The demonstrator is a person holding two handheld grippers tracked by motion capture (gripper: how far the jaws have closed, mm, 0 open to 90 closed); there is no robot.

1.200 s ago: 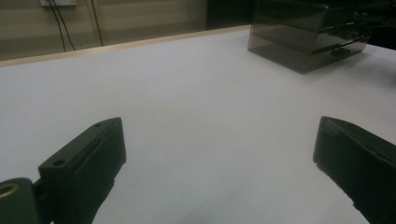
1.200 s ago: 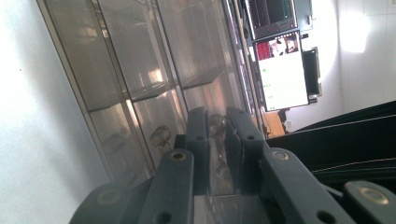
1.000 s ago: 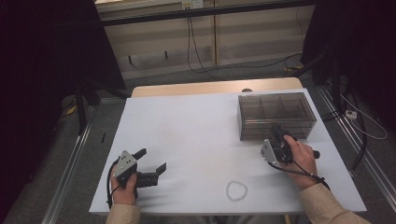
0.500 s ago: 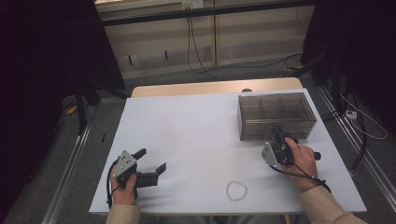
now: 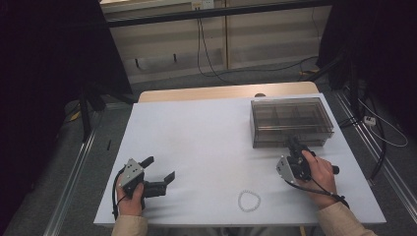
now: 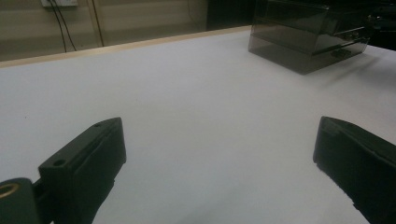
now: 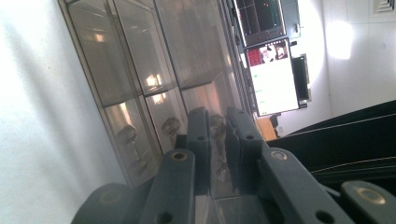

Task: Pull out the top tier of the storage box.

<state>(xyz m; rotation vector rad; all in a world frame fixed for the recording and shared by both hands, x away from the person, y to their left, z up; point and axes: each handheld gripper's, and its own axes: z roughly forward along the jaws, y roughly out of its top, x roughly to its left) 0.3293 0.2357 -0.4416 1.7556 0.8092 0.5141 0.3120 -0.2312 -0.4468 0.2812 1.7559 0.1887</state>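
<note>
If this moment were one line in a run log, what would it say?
right hand-held gripper: shut on drawer knob of smoked plastic box | left hand-held gripper: open, idle | bead bracelet: on table

Compartment box [image 5: 291, 121] on the table [image 5: 206, 147] at its far right, right gripper [image 5: 294, 145] just before the box's front wall, bead bracelet [image 5: 249, 200] near the front edge, left gripper [image 5: 160, 171] at the front left, well apart from both.
</note>
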